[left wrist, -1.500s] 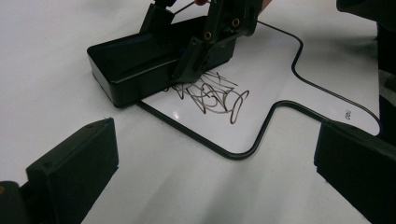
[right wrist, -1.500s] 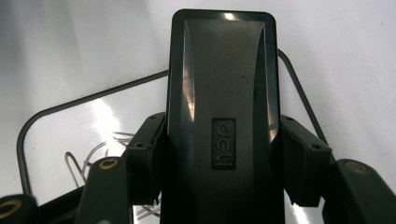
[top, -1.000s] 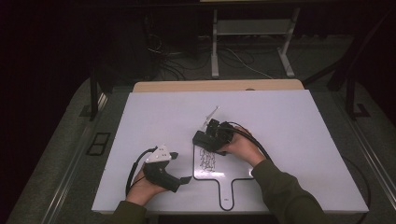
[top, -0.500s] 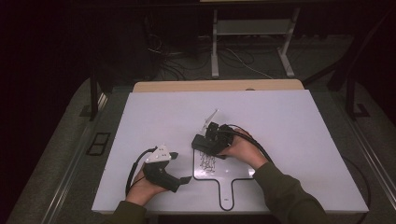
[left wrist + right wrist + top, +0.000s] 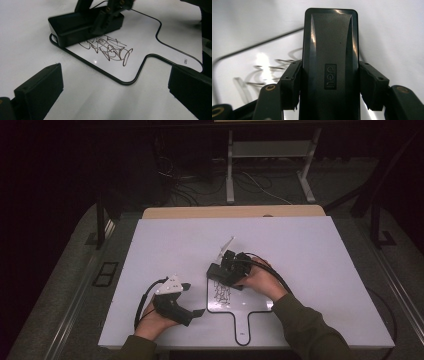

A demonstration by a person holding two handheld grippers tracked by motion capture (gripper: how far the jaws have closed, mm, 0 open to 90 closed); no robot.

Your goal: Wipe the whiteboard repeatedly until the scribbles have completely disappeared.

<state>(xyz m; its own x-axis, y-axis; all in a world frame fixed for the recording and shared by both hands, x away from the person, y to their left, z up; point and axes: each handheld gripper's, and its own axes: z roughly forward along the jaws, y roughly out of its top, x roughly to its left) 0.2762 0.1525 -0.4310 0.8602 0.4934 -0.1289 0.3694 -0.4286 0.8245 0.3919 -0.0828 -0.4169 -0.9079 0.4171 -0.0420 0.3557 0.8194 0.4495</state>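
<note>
A small paddle-shaped whiteboard [image 5: 252, 304] with a black rim and a handle lies on the white table [image 5: 310, 255]. Dark scribbles [image 5: 221, 292] cover its left part. A black eraser [image 5: 218, 271] rests on the board's far left corner, and my right gripper [image 5: 223, 270] is shut on its two long sides. In the right gripper view both pads press against the eraser [image 5: 330, 45], with the scribbles [image 5: 262, 72] to its left. My left gripper [image 5: 192, 299] rests open on the table just left of the board. Between its jaws I see the scribbles [image 5: 107, 48] and the eraser [image 5: 75, 27] beyond.
A wooden strip [image 5: 230, 212] borders the table's far edge. Behind it on the dark floor stand a metal frame [image 5: 270, 165] and loose cables [image 5: 185, 177]. Bare white table stretches to the right of the board and behind it.
</note>
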